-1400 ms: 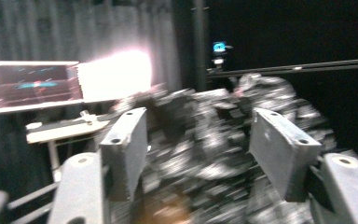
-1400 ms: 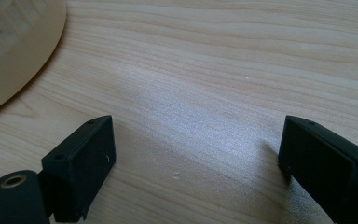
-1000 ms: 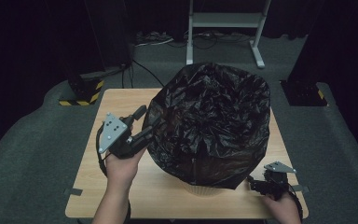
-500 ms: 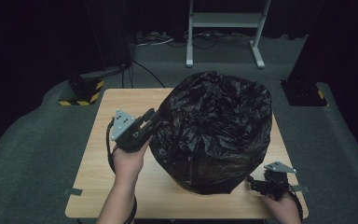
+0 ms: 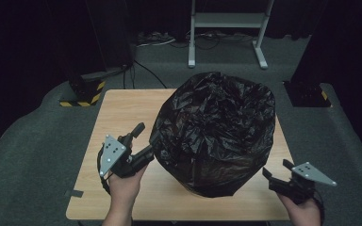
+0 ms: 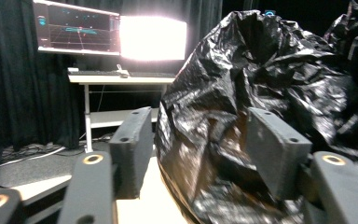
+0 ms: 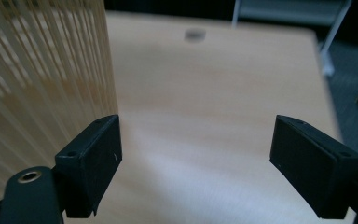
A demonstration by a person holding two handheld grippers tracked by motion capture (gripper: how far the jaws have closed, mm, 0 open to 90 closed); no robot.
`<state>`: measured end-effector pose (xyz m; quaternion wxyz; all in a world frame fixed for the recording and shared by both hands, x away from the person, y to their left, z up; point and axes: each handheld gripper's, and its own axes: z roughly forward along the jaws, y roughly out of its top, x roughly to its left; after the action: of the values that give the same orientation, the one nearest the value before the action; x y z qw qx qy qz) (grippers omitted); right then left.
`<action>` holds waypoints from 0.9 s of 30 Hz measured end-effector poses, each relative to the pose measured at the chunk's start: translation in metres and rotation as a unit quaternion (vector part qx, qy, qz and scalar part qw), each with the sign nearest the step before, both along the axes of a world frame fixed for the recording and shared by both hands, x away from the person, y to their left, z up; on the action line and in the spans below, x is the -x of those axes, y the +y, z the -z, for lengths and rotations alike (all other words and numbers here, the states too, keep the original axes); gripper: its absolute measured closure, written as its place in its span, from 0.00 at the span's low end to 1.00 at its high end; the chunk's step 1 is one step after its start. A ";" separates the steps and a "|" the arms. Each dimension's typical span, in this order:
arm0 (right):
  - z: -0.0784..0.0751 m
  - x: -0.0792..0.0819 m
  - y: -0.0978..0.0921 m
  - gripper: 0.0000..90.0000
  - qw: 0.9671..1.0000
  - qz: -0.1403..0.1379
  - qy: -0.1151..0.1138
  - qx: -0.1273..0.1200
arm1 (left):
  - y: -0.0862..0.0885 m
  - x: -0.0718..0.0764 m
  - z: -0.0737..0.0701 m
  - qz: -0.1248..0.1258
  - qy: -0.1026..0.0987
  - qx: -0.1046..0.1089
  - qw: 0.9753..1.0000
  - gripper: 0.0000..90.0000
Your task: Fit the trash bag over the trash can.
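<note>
A large black plastic bag point(image 5: 214, 132) stands right of center in the high view on the wooden surface point(image 5: 118, 113), covering a ribbed, pale container point(image 7: 42, 93) seen at the left of the right gripper view. The left gripper point(image 5: 146, 141), at lower left of the high view, has its 2 jaws wide apart; one jaw presses the bag's crumpled side, the other stays clear. The right gripper point(image 5: 277, 175), at lower right, is spread open and holds nothing, just beside the container.
</note>
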<state>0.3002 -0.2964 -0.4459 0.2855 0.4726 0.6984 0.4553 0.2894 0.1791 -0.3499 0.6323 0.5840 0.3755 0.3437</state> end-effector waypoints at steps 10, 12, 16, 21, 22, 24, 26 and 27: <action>-0.117 0.017 0.012 0.31 0.980 -0.030 -0.163 -0.106 | -0.009 0.011 0.014 -0.001 -0.001 0.014 1.000 0.50; -0.125 0.011 0.023 0.38 0.979 -0.044 -0.163 -0.111 | -0.011 0.012 0.015 0.004 0.002 0.014 1.000 0.53; -0.121 -0.003 0.037 0.50 0.982 -0.058 -0.135 -0.118 | -0.010 0.015 0.018 0.013 0.004 0.022 1.000 0.68; -0.113 -0.005 0.044 0.80 0.985 -0.072 -0.108 -0.115 | -0.009 0.017 0.019 0.011 0.016 0.018 1.000 0.84; -0.113 -0.005 0.044 0.80 0.985 -0.072 -0.108 -0.115 | -0.009 0.017 0.019 0.011 0.016 0.018 1.000 0.88; -0.111 -0.004 0.045 0.90 0.985 -0.073 -0.110 -0.113 | -0.010 0.016 0.021 0.011 0.023 0.013 1.000 0.97; -0.112 -0.003 0.046 0.97 0.986 -0.071 -0.111 -0.106 | -0.013 0.017 0.023 0.013 0.024 0.008 1.000 1.00; -0.112 -0.002 0.047 0.98 0.986 -0.070 -0.113 -0.102 | -0.014 0.017 0.024 0.014 0.026 0.006 1.000 1.00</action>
<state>0.3026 -0.2493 -0.3340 0.2799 0.3947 0.6433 0.5933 0.2725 0.1651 -0.3737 0.6308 0.5938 0.3857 0.3175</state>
